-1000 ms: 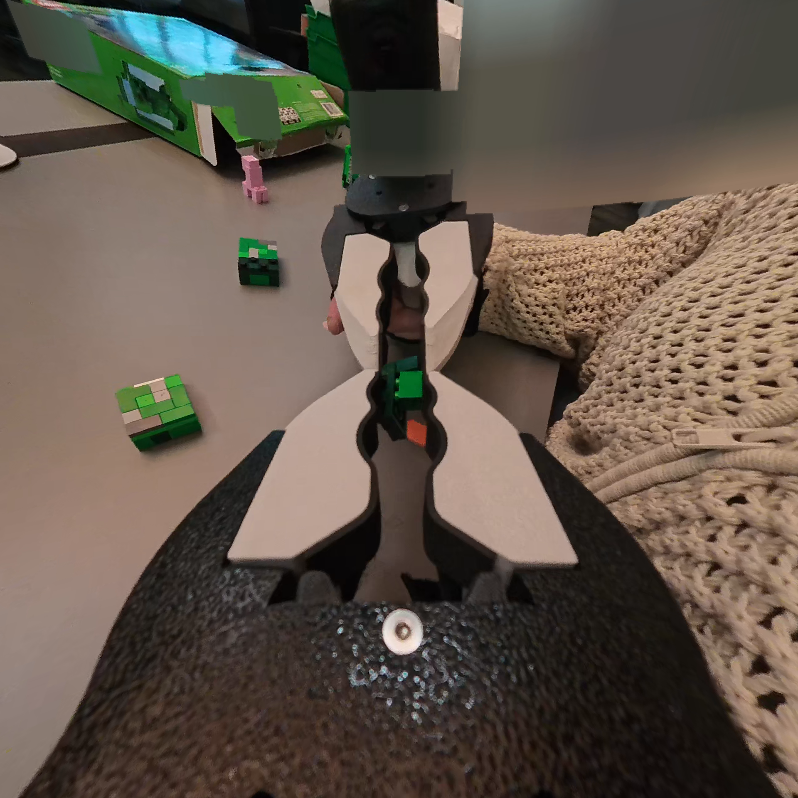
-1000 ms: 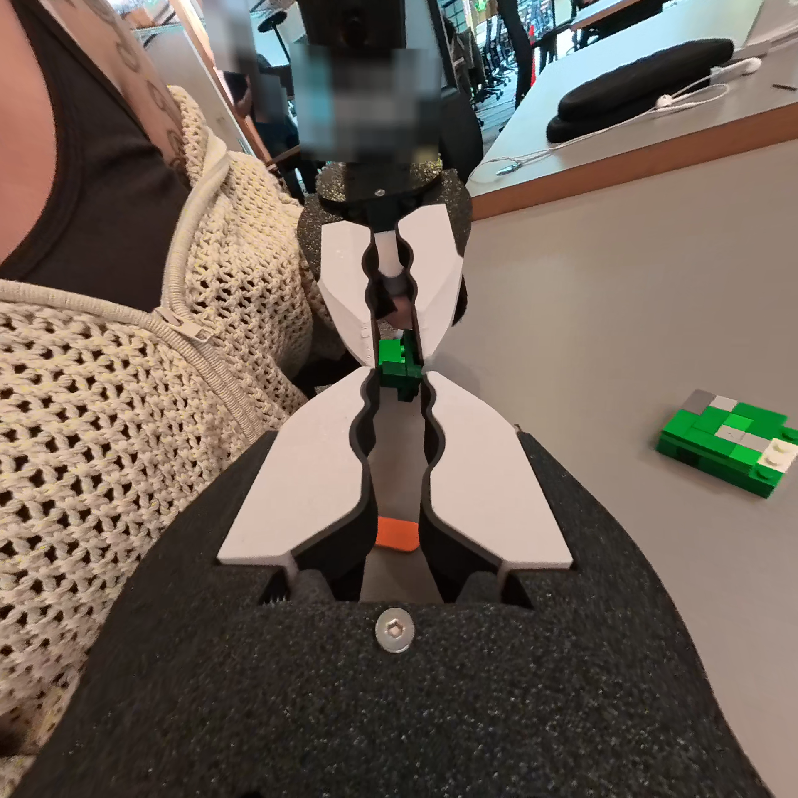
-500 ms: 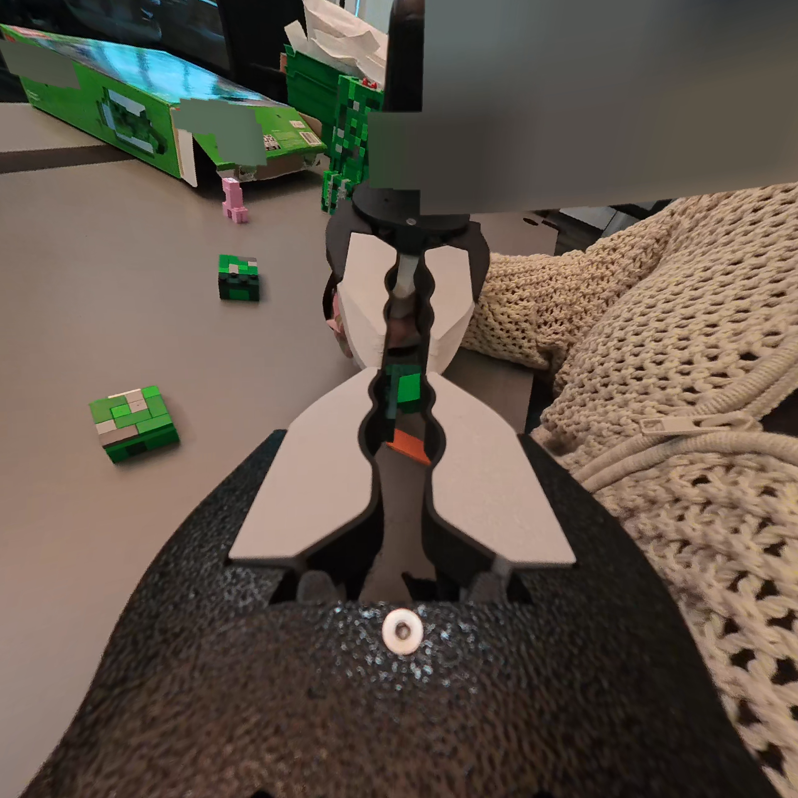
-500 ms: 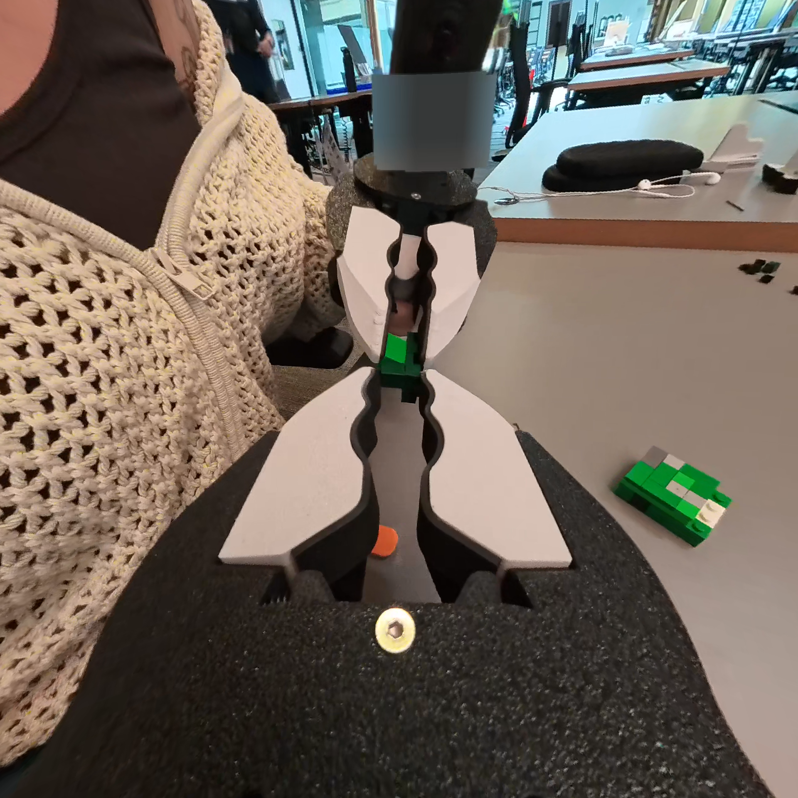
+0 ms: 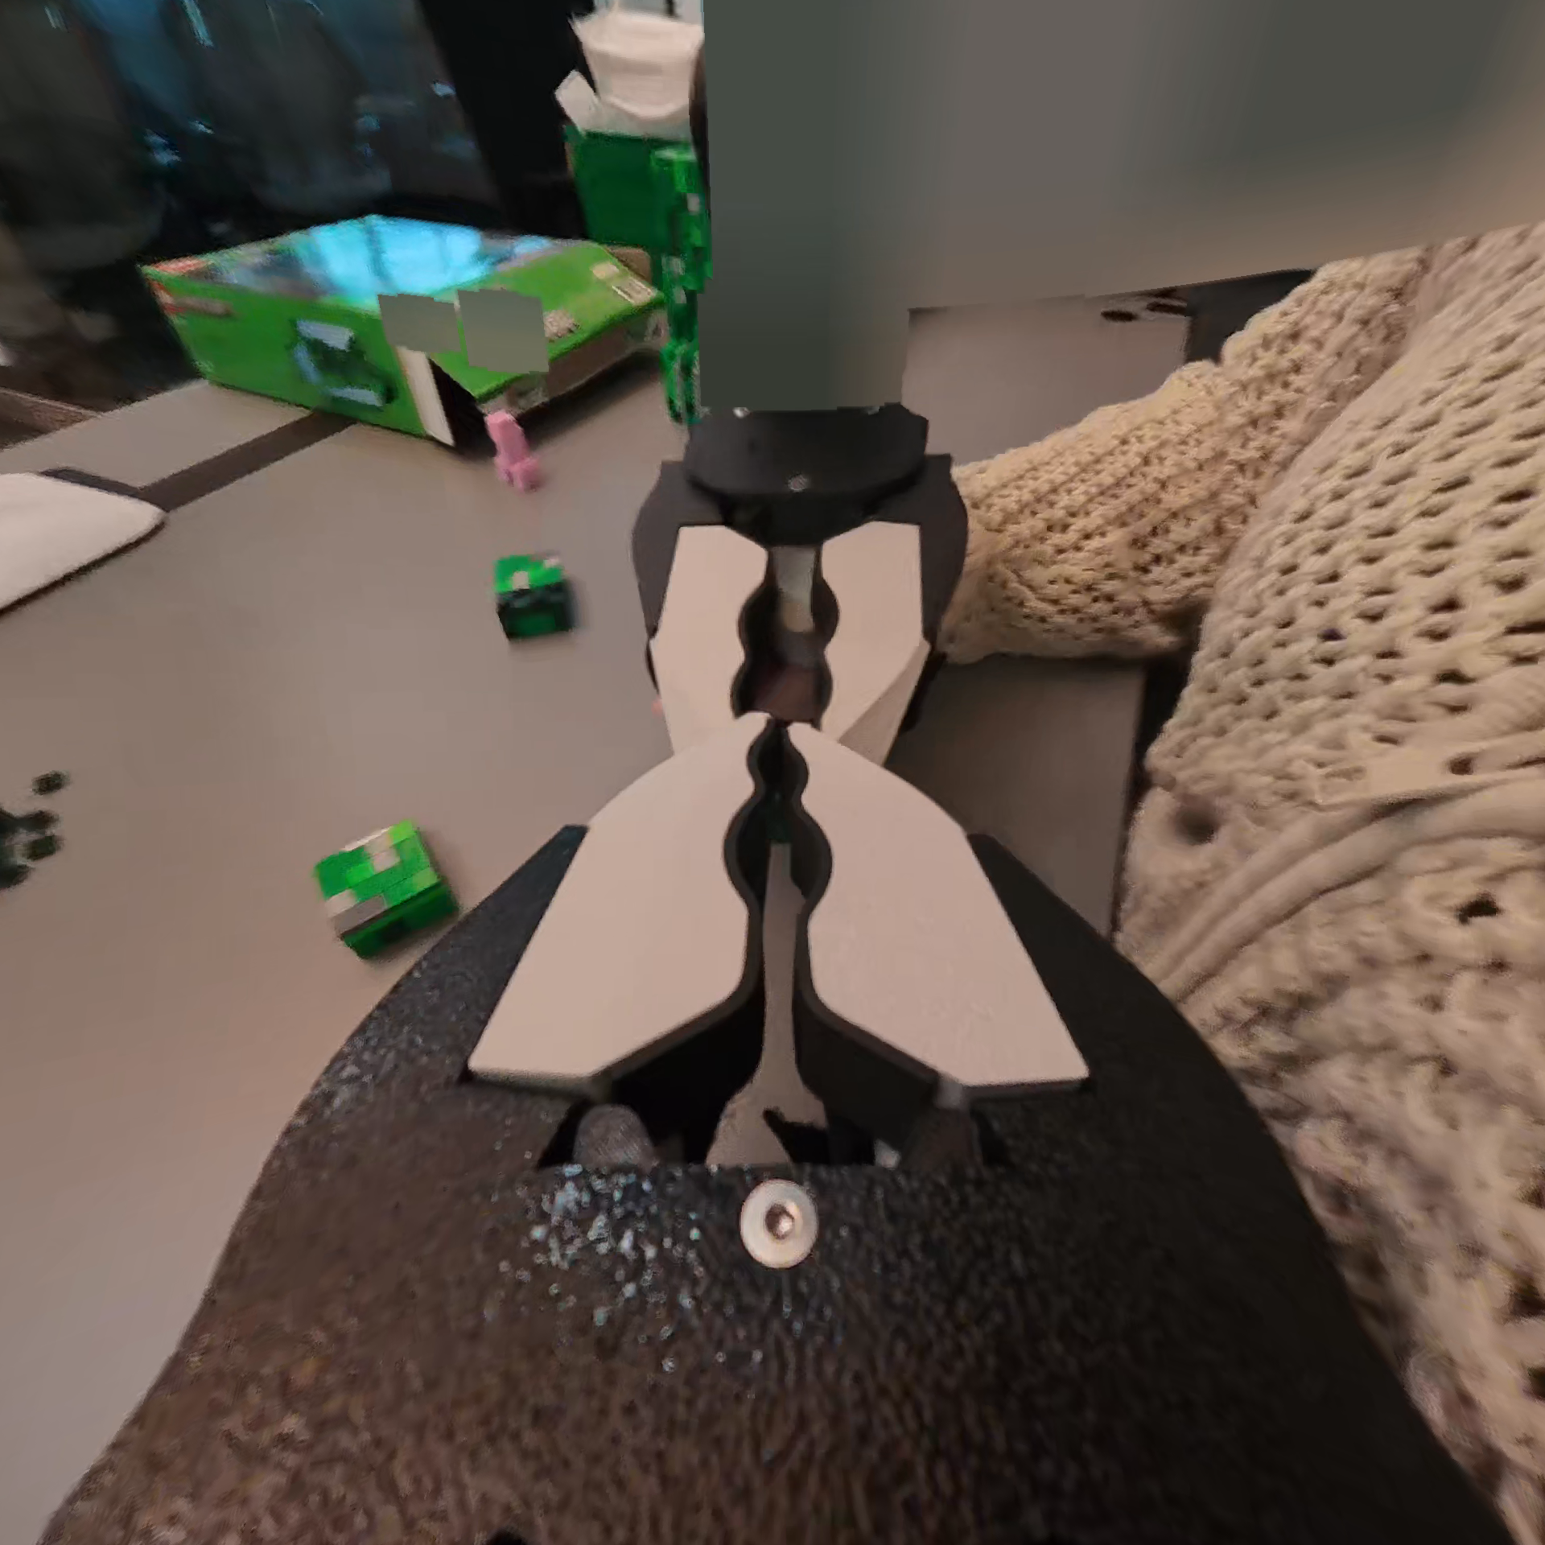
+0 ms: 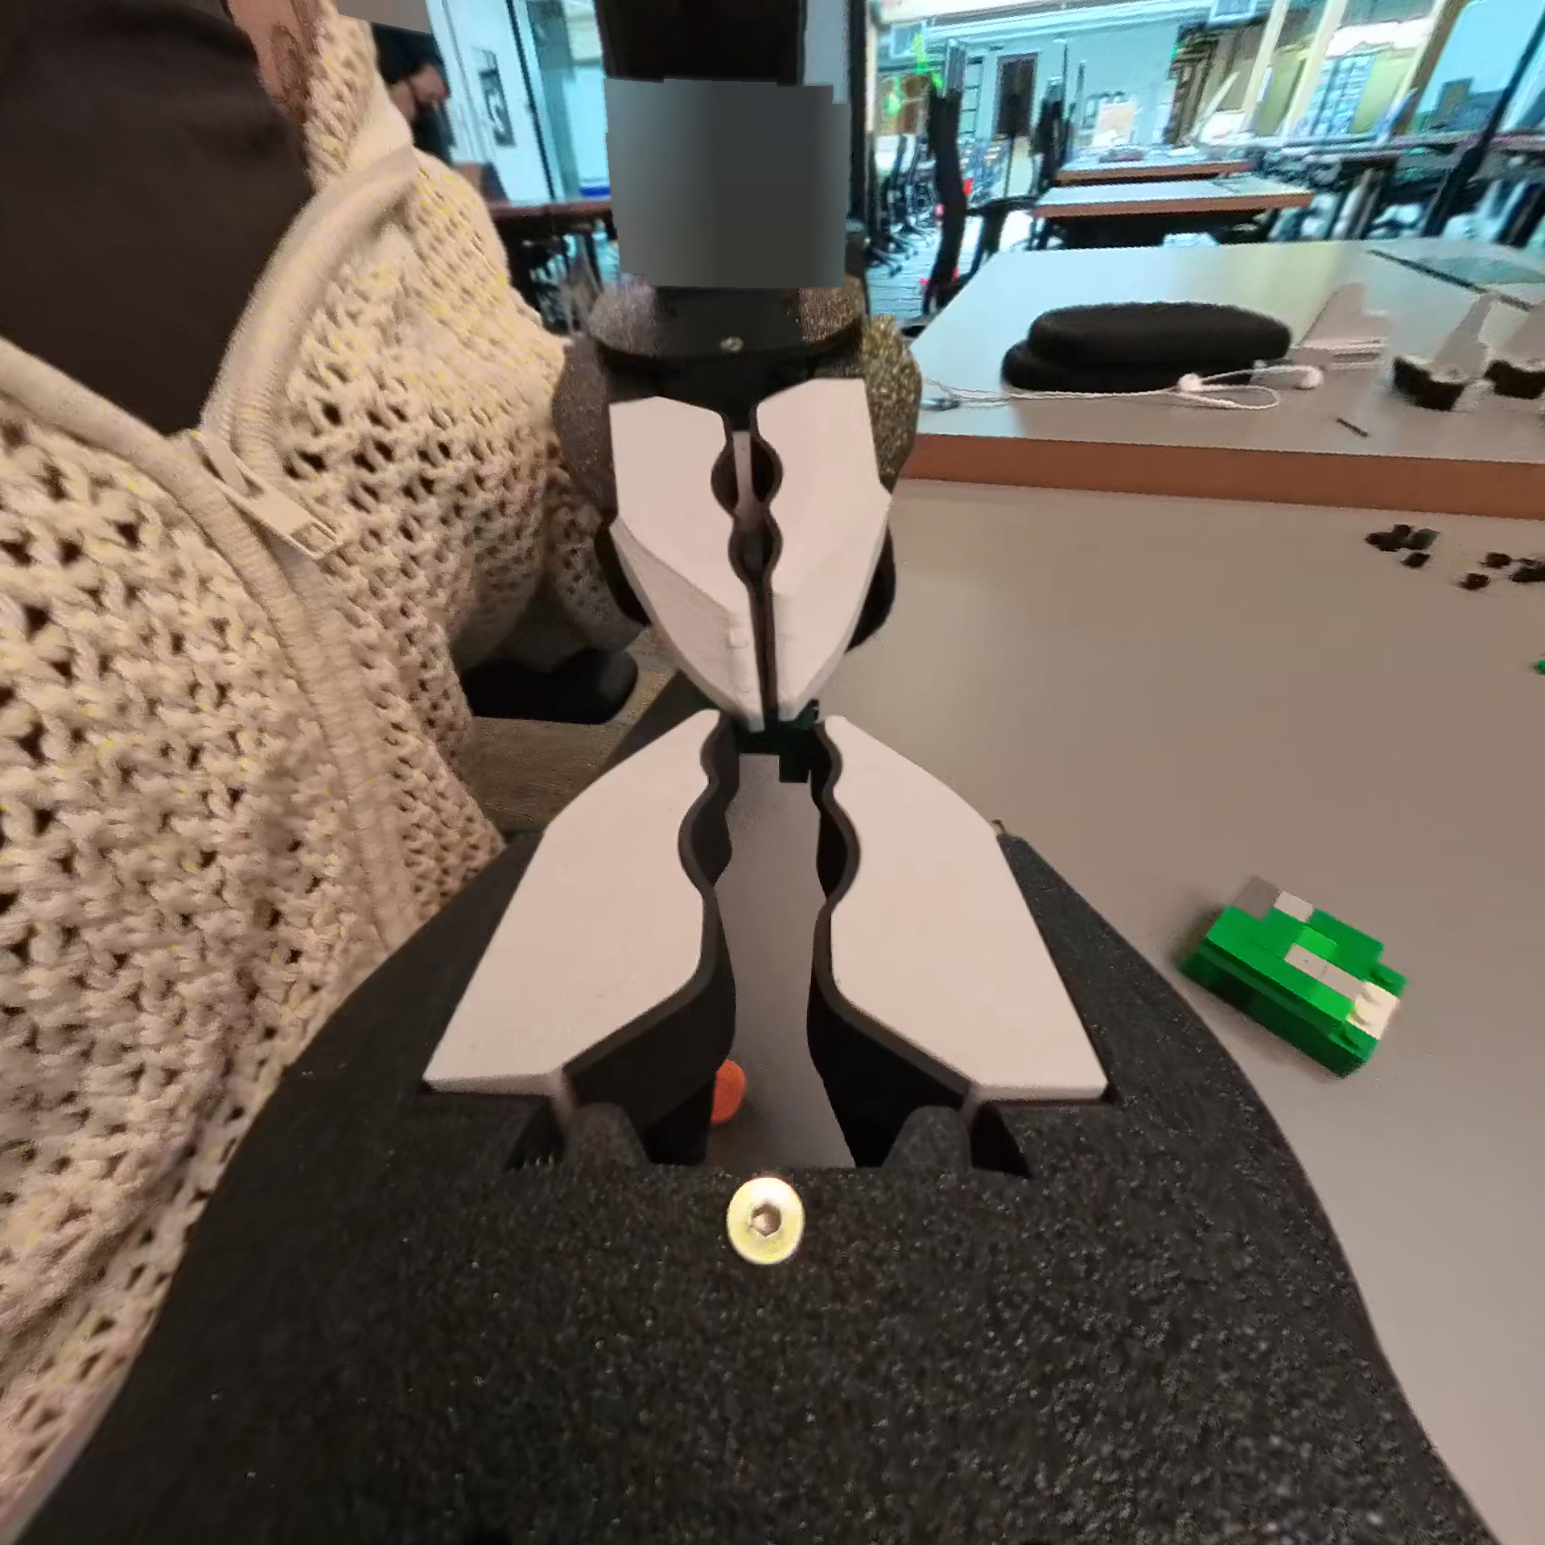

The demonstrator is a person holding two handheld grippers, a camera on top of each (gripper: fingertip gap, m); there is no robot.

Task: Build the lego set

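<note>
My right gripper [image 6: 777, 736] is shut on a small dark green lego assembly [image 6: 782, 740], held above the grey table [image 6: 1129, 711] near the person's body. My left gripper [image 5: 771, 736] faces it tip to tip. Its fingers look closed together, and its tips rest against the assembly from above. Only a dark green sliver [image 5: 782, 807] shows through its gap. The left gripper also shows in the right wrist view [image 6: 761, 669], and the right gripper in the left wrist view [image 5: 782, 715]. A small orange piece [image 6: 727, 1103] lies on the table under my right gripper.
A flat green, grey and white block [image 5: 384, 886] [image 6: 1296, 986], a small green cube [image 5: 533, 595] and a pink figure [image 5: 514, 451] lie on the table. A green box [image 5: 376, 334] and a green figure [image 5: 681, 276] stand behind. Small dark pieces [image 6: 1455, 560] lie scattered. A cream knitted sleeve [image 5: 1087, 543] is close. Left and right tips are no more than a few centimetres apart. My left tips are roughly 20 centimetres from the small green cube [image 5: 533, 595].
My left gripper's fingers have closed from a wide hold on the green assembly to almost touching. The bright green brick no longer shows between them. Both grippers have tilted and shifted slightly.
</note>
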